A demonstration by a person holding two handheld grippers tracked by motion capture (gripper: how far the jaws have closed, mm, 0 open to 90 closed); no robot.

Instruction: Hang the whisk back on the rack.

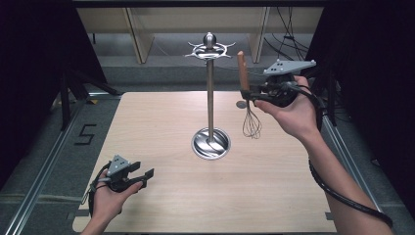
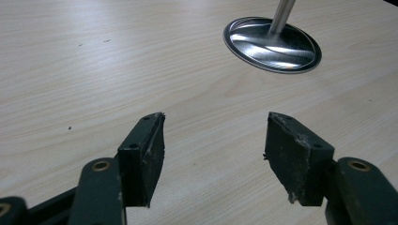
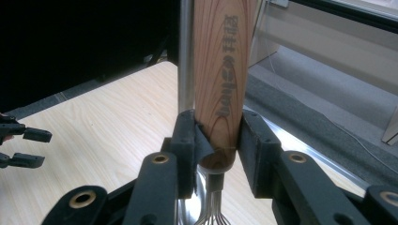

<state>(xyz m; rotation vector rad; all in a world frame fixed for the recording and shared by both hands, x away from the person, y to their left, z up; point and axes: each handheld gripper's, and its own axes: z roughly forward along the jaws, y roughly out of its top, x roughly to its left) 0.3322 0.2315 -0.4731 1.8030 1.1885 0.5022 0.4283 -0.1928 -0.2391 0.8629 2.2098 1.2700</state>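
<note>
A whisk (image 1: 242,73) with a wooden handle (image 3: 223,70) is held upright above the table's far right, its wire loops (image 1: 251,125) hanging down. My right gripper (image 1: 246,94) is shut on the lower end of the handle, both pads (image 3: 256,140) pressed against the wood. A metal utensil stand (image 1: 210,98) rises from a round base (image 1: 211,143) at the table's middle, with curved hooks (image 1: 210,49) at its top, left of the whisk. The stand's pole (image 3: 186,56) shows just behind the handle. My left gripper (image 1: 147,177) rests open and holding nothing at the front left, jaws wide apart (image 2: 216,136).
The light wooden table (image 1: 161,196) has dark floor rails on both sides. The stand's shiny base (image 2: 272,44) lies ahead and to the right of my left gripper. A thick cable (image 1: 342,196) trails along the right forearm. Shelving legs stand beyond the far edge.
</note>
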